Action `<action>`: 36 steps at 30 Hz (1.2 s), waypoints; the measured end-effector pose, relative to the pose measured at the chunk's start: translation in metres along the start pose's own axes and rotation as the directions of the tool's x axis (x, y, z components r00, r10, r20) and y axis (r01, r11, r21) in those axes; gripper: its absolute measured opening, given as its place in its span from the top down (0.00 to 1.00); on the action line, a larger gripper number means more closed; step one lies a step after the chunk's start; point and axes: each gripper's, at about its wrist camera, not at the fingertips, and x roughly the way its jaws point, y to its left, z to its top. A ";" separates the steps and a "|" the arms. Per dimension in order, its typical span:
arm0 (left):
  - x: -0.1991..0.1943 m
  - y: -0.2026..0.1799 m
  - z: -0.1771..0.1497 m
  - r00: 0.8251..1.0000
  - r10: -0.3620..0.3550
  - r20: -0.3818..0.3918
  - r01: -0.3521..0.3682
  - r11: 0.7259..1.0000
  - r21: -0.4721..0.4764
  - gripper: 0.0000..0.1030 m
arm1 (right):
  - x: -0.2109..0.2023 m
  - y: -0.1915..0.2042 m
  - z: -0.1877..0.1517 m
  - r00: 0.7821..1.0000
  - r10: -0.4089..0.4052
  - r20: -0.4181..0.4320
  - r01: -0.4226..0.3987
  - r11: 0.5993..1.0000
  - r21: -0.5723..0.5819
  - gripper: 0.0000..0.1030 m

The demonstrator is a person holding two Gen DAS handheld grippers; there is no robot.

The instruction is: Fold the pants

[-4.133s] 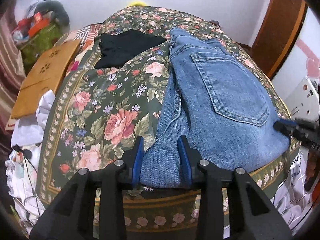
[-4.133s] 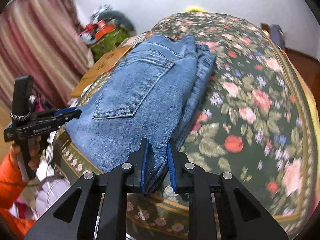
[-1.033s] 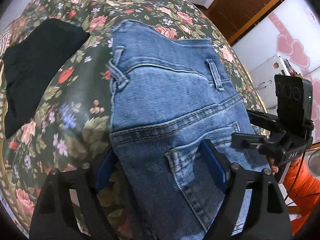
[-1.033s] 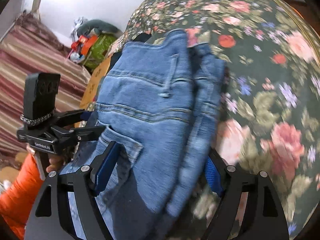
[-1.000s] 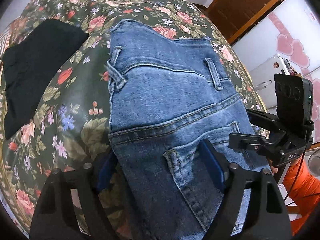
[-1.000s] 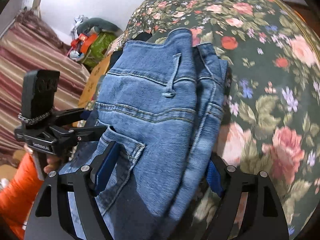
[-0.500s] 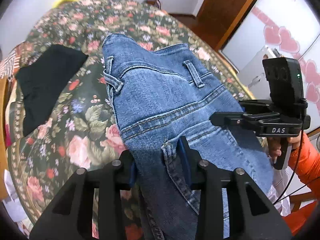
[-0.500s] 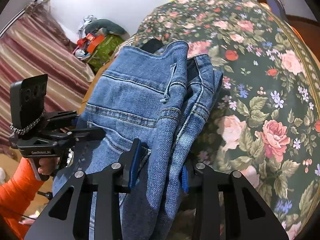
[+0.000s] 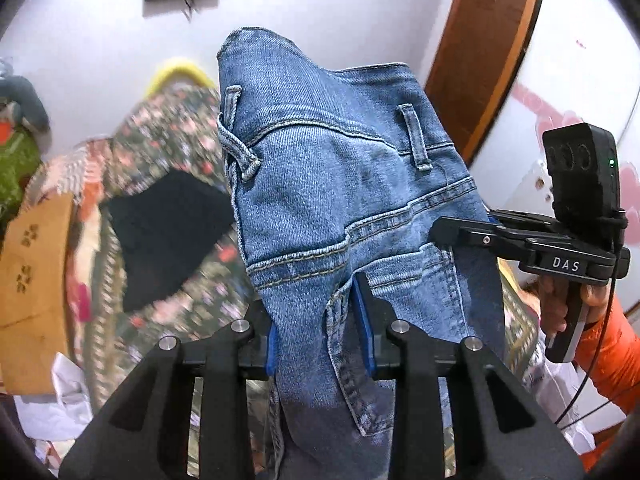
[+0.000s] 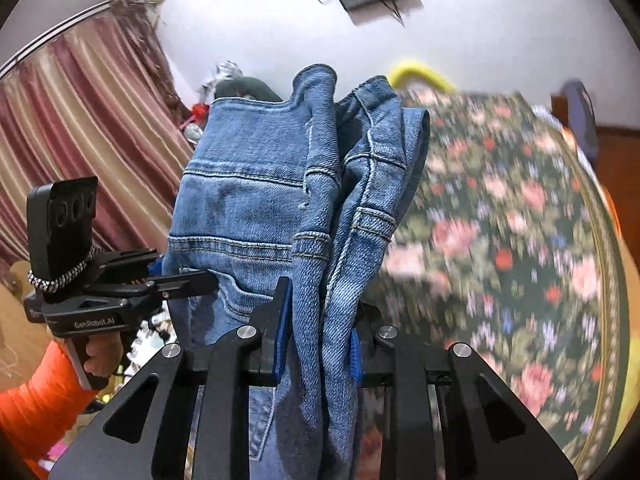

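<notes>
The blue jeans (image 9: 328, 184), folded in layers, hang lifted off the bed with the waistband end uppermost. My left gripper (image 9: 320, 336) is shut on one side of the denim near the back pocket. My right gripper (image 10: 318, 334) is shut on the other side, over several bunched layers of the jeans (image 10: 280, 200). Each gripper shows in the other's view: the right gripper (image 9: 460, 236) at the jeans' right edge, the left gripper (image 10: 188, 276) at their left edge. The lower part of the jeans hangs out of sight below the fingers.
The bed with a floral cover (image 10: 520, 220) lies below and ahead, blurred. A black garment (image 9: 164, 232) lies on it. A wooden board (image 9: 36, 248) and clutter stand at the left, striped curtains (image 10: 80, 140) beside them, and a wooden door (image 9: 488, 48) at the right.
Both grippers have closed on the jeans and raised them off the bed. The views have tilted up toward the wall, and the waistband now stands high in both.
</notes>
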 end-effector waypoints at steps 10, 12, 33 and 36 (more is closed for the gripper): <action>-0.025 0.063 0.043 0.985 0.106 0.137 -0.103 0.994 -0.030 0.70 | 0.035 0.035 0.069 0.997 0.018 0.077 -0.009 0.994 -0.111 0.79; -0.024 0.077 0.049 0.982 0.117 0.148 -0.112 0.993 -0.039 0.70 | 0.050 0.039 0.083 0.996 0.022 0.082 -0.012 0.992 -0.122 0.79; 0.176 0.244 0.054 0.978 0.204 -0.033 -0.206 0.951 -0.231 0.70 | 0.290 -0.026 0.116 0.979 -0.128 -0.157 0.118 0.990 -0.071 0.79; 0.203 0.250 0.052 0.977 0.197 -0.083 -0.211 0.949 -0.233 0.70 | 0.320 -0.042 0.107 0.947 -0.191 -0.257 0.174 0.981 -0.087 0.79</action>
